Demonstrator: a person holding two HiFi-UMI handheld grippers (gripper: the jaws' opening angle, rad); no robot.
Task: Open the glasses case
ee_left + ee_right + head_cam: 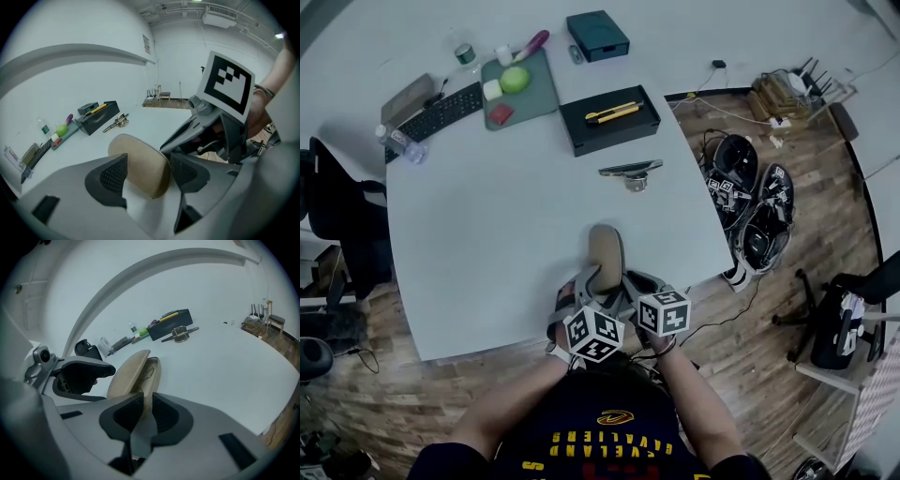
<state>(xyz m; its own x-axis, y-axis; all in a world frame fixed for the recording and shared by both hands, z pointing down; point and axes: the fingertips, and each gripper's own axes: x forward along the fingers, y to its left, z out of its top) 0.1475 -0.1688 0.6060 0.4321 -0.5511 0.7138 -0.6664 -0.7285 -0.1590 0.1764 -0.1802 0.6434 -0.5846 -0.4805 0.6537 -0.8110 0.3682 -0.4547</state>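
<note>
Right gripper view: glasses case [132,373] ajar, glasses [149,370] inside.

You are looking down on a white table [487,253] with a curved far side. Close to your edge is the tan glasses case [606,251]; whether it rests on the top cannot be told. Farther out, near the middle, lies a metal tool [630,172], and just beyond it a black tray [609,139]. To its left you have a green board [536,98], then a keyboard [436,117] with a bottle [401,144] beside it at the left edge. A dark box [597,35] sits at the far side.
</note>
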